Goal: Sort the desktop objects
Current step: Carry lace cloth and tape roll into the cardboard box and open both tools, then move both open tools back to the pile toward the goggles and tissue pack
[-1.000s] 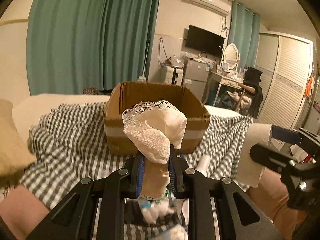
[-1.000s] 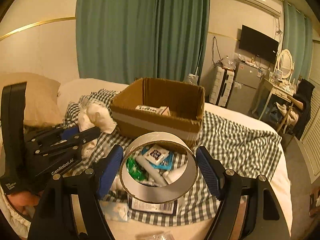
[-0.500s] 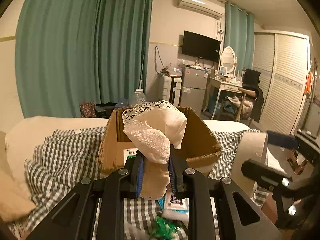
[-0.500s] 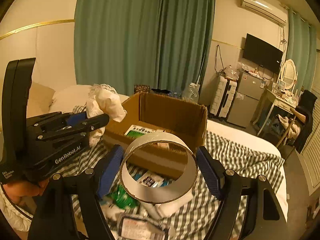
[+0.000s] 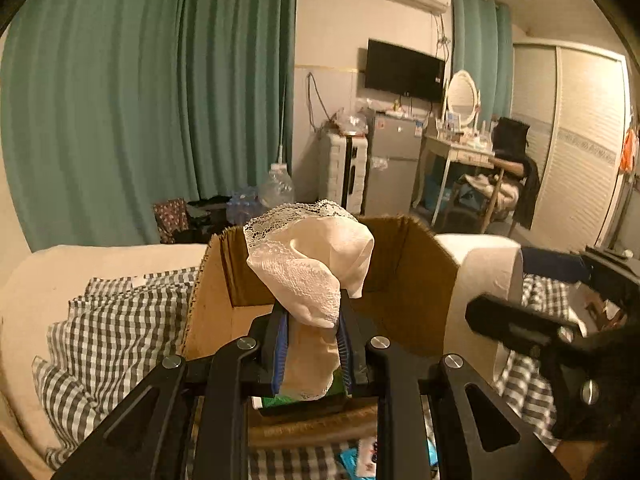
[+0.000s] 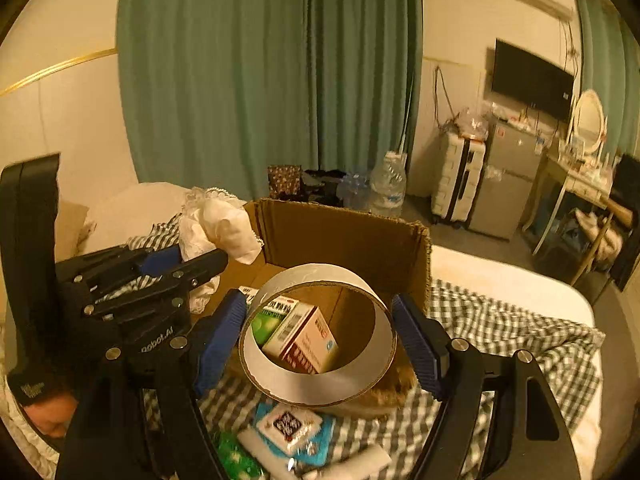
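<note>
Pinching a cream lace-trimmed cloth (image 5: 310, 264) between the blue pads of the left gripper (image 5: 311, 354), jaws pressed close on its bunched lower end, carried above the near-left part of the cardboard box (image 5: 404, 276). Clamping a wide roll of tape (image 6: 318, 334) across its outside in the right gripper (image 6: 320, 336), jaws spread wide to the roll's width, held at the box's near edge. Judged partway done: two cartons (image 6: 298, 334) already lying inside the box, both held items not yet released. Left to sort on the checked blanket (image 6: 500, 332): a blue-and-white packet (image 6: 292, 426), a green wrapper (image 6: 236, 460), other small pieces.
</note>
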Tool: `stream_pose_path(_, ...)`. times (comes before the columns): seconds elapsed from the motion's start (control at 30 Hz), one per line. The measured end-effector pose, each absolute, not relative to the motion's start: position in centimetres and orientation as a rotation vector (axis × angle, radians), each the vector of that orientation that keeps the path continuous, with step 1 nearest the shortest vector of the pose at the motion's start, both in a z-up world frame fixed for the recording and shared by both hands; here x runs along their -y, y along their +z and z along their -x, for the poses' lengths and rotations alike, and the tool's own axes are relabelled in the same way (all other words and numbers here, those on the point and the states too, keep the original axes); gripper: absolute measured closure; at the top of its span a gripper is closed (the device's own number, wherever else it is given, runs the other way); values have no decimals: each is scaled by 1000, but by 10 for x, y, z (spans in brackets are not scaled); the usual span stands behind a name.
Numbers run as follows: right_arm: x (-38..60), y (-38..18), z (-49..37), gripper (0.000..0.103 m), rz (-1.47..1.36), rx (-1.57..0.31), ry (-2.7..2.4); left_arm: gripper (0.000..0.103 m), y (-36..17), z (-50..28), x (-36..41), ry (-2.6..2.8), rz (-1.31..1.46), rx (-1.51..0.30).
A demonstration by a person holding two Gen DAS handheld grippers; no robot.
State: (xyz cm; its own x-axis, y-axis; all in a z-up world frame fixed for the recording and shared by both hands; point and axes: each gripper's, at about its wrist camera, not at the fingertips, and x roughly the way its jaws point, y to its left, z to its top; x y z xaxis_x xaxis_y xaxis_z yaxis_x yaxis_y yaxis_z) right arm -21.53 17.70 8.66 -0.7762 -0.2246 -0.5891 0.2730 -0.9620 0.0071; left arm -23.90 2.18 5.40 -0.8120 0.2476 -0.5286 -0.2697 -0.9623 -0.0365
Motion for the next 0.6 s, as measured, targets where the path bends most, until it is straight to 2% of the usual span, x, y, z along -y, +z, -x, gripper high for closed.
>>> stream_pose_path(0.43, -203, 56, 305, 27, -998, -16, -2745, 79, 28, 310, -29, 2704, 949, 22)
stream_pose_path(0.47, -204, 55, 308, 27, -993, 1, -2745, 73, 28, 314, -30, 2701, 960, 30)
stream_pose_path(0.5, -206, 55, 308, 23, -970, 26, -2758, 56, 25, 316, -31, 2699, 978, 41)
stream_pose_path(0.53, -206, 57, 307, 18, -944, 44, -2766, 44, 23, 318, -32, 2699, 997, 49)
stream_pose_path(0.57, -206, 60, 304, 8, -924, 47, -2770, 28, 21, 319, -31, 2706, 1009, 63)
stream_pose_path(0.6, -205, 63, 302, 8, -912, 38, -2778, 24, 20, 319, -31, 2713, 1008, 81)
